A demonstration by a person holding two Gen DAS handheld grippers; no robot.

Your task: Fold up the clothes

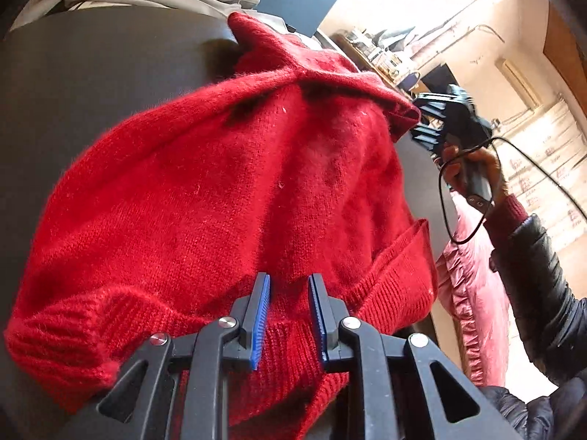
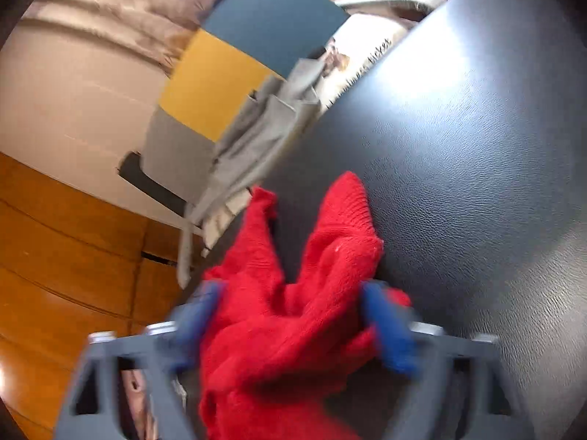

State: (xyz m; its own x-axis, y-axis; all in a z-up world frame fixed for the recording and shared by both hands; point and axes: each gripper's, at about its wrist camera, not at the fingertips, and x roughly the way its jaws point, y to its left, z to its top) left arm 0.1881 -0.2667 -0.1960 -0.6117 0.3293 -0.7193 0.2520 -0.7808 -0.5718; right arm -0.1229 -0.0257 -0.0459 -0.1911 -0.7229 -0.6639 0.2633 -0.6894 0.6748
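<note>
1. Red knitted sweater: lies bunched and rumpled on the dark leather-textured bench; its ribbed hem faces the left wrist camera, and a fold rises to a peak at the far side.
2. Left tongs: blue-padded fingers stand apart over the ribbed hem, with knit visible in the gap; not clamped on the fabric.
3. Right tongs: blurred in the right wrist view; blue pads set wide apart with a bunch of the red sweater between them. Whether they pinch the cloth cannot be told from the blur.
4. Person's hand: grips the handle of the right tool at the sweater's far edge; a dark quilted sleeve and a black cable show beside it.
5. Grey garment: lies crumpled at the bench's far edge, near the sweater.
6. Pink ruffled cloth: seen below the bench edge, at the right of the left wrist view.
7. Wooden floor: beyond the bench.
</note>
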